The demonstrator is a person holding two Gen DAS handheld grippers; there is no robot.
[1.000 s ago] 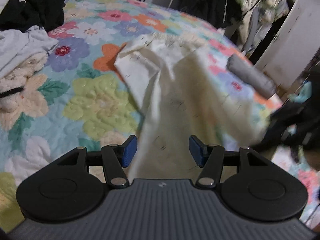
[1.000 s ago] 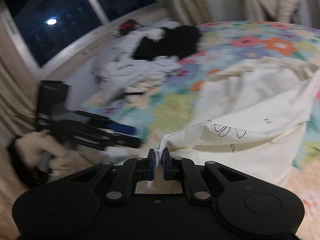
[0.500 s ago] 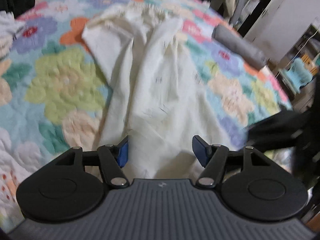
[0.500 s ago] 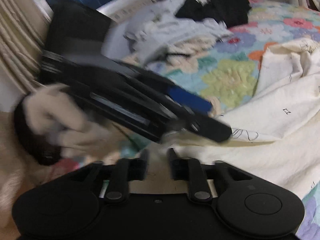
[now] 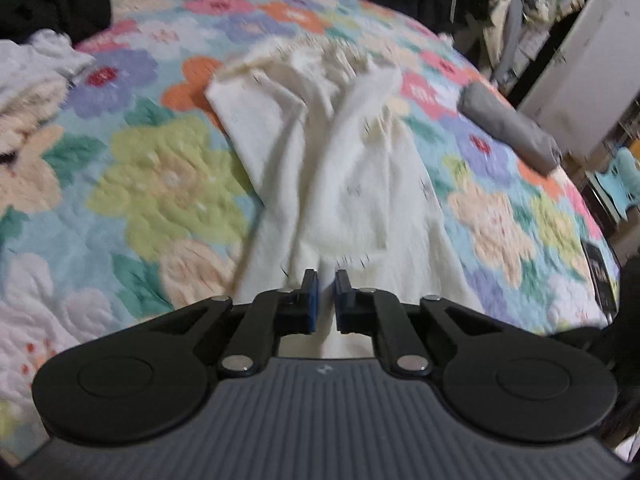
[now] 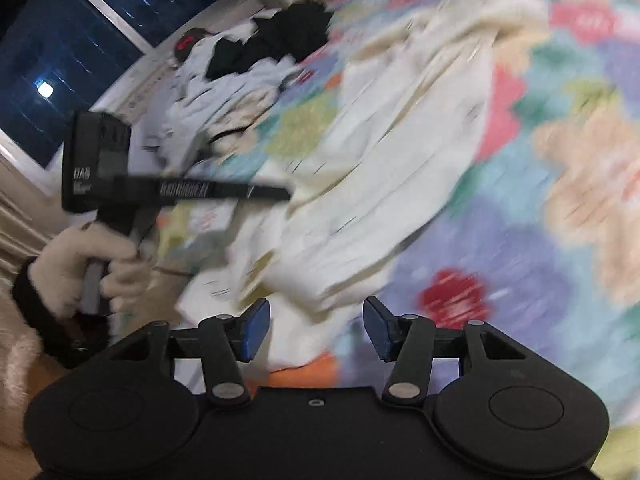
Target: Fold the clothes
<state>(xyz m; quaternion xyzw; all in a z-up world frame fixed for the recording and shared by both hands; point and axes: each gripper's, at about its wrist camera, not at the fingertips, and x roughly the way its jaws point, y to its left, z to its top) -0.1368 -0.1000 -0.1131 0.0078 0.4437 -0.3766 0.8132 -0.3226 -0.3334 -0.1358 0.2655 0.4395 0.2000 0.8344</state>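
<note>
A cream garment with small dark marks [image 5: 340,168] lies stretched along the flowered quilt [image 5: 160,184], its gathered end far from me. My left gripper [image 5: 325,280] is shut on the garment's near edge, cloth running between the blue pads. In the right wrist view the same garment [image 6: 400,128] lies rumpled across the bed, and the left gripper [image 6: 276,192] reaches in from the left with its tip at the cloth. My right gripper [image 6: 316,324] is open and empty, just above the garment's near folds.
A heap of grey, white and black clothes [image 6: 240,76] lies at the bed's window side, also in the left wrist view [image 5: 36,40]. A rolled grey garment [image 5: 508,128] sits near the bed's right edge. A white cabinet [image 5: 580,60] stands beyond.
My left gripper has closed on the garment's near edge. My right gripper has let go of the cloth, opened and swung right over the quilt.
</note>
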